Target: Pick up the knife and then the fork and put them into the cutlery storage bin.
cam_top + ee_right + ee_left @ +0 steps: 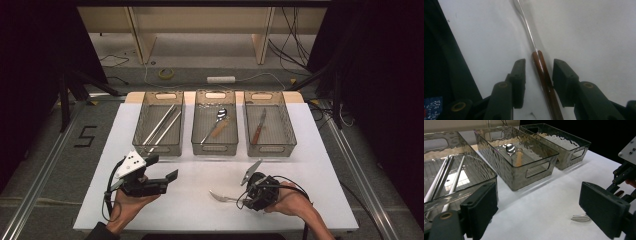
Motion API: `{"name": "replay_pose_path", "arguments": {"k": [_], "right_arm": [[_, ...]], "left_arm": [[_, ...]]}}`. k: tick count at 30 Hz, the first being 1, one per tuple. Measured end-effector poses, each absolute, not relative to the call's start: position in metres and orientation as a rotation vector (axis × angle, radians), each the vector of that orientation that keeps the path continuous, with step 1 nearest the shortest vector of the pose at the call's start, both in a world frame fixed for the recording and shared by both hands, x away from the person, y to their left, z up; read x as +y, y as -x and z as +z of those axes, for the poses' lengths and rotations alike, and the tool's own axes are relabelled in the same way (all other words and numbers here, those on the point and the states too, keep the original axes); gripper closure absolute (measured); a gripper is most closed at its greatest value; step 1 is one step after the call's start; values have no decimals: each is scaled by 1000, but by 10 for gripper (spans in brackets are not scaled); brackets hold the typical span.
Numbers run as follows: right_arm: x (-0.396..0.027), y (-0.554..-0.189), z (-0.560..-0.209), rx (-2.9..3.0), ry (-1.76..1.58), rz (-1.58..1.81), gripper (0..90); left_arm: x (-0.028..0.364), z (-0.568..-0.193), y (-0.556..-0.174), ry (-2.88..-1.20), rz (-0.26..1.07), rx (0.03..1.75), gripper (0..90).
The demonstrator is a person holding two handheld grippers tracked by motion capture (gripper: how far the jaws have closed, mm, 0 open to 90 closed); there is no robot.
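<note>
floor: grey [45,150], "5" marked [85,136] | backdrop: black curtains [30,50] | rear: wooden bench [200,22]

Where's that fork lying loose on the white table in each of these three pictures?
High view: the fork lies near the bottom, tines left, just left of the right hand-held gripper.
Left gripper view: its tines show low right.
Right gripper view: its brown handle lies between the open jaws.
Shared landmark: the white table.
</note>
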State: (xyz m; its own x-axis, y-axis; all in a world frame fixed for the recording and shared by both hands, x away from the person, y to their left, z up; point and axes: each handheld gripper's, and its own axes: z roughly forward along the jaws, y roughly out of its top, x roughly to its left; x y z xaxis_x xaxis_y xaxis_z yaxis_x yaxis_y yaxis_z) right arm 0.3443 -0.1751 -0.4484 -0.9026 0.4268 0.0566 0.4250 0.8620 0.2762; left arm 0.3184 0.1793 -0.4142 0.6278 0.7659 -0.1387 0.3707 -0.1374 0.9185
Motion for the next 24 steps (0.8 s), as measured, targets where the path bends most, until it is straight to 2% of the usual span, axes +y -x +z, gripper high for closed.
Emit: {"name": "replay_pose_path", "arguments": {"k": [13, 24], "right_arm": [[-172, -344, -454, 3024, -652, 404, 725], [-166, -340, -457, 3030, -579, 330, 760]], "left_arm": [[179, -414, -318, -1748, 445, 925, 146], [179, -414, -318, -1753, 446, 924, 146]]}}
